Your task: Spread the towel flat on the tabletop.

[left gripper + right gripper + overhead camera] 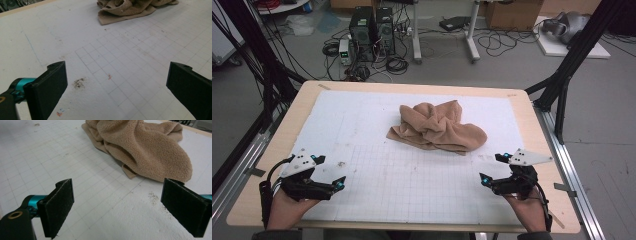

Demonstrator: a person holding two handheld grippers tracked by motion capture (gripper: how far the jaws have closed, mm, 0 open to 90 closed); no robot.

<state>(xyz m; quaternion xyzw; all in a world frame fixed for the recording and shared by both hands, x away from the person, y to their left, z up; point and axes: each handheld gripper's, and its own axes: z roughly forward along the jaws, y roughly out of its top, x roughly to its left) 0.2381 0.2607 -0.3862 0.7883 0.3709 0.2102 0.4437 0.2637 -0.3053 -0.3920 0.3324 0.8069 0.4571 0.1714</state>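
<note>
Right tongs [117,207] spread wide and empty, crumpled tan towel [147,147] ahead, on white gridded mat [37,157]

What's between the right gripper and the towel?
Nothing but bare gridded mat, lightly speckled with dirt: the right gripper stands open short of the crumpled tan towel, seen in the right gripper view.

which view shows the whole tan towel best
The high view: the crumpled tan towel lies whole on the white mat. The right gripper view shows it close but cut off at the top; the left gripper view catches its near edge.
</note>
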